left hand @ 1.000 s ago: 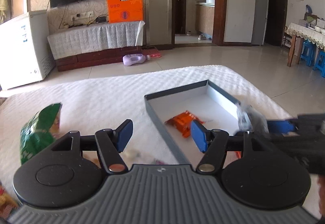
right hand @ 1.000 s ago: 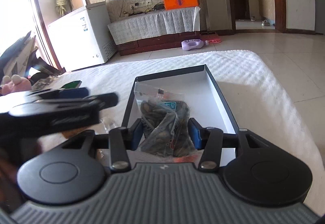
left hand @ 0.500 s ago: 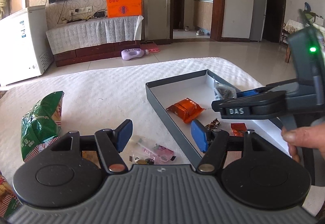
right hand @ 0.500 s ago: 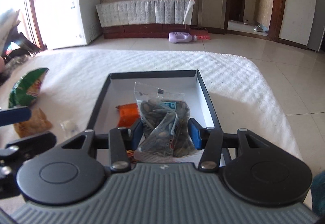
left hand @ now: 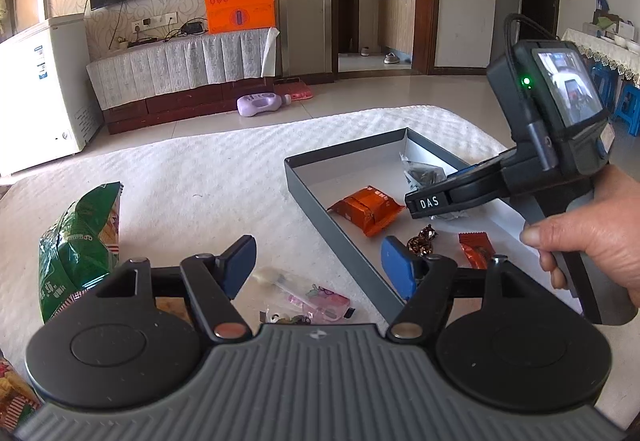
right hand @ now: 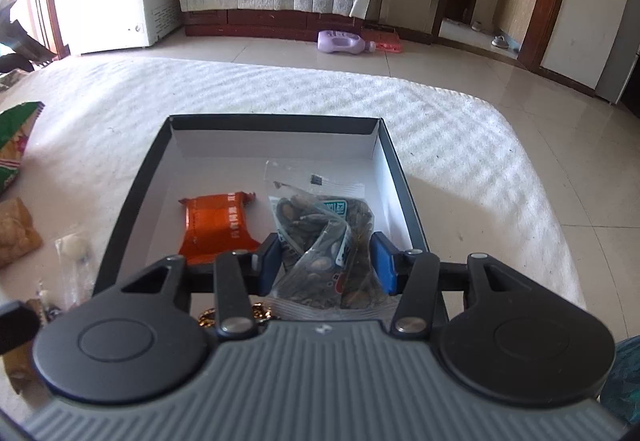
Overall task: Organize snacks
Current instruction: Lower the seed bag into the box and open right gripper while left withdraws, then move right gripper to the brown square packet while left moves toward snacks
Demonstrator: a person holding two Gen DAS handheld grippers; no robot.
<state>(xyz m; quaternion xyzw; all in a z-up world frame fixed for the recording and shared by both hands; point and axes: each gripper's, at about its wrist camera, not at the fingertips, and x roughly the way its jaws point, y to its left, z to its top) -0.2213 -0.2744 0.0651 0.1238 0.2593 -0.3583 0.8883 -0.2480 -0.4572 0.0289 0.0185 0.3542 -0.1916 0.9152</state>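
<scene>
A right gripper (right hand: 324, 267) clamps a clear seed packet (right hand: 326, 237) between its blue jaws above the open grey box (right hand: 132, 201), which sits on a white quilted worktop (right hand: 280, 89). The packet hangs over the box's right half, beside an orange wrapper (right hand: 216, 229) lying flat on the white box floor. In the left wrist view the same gripper (left hand: 436, 197) reaches in from the right, a hand (left hand: 592, 237) wrapped around its handle, the packet (left hand: 424, 173) partly hidden behind its fingers. The left gripper (left hand: 318, 267) hovers over the box's near left wall, its jaws opening with nothing pressed between them; one finger hangs outside the box, the other inside. Below the gap, on the worktop just outside the box, lies a small clear pink-printed pouch (left hand: 308, 297). Inside the box near the left gripper's right finger are a dark foil candy (left hand: 422, 241) and a small red wrapper (left hand: 474, 249), with the orange wrapper (left hand: 366, 209) further in. A green snack bag (left hand: 78, 241) lies well to the left on the worktop, apart from the box. A purple bottle (left hand: 260, 105) lies on the tiled floor beyond.
</scene>
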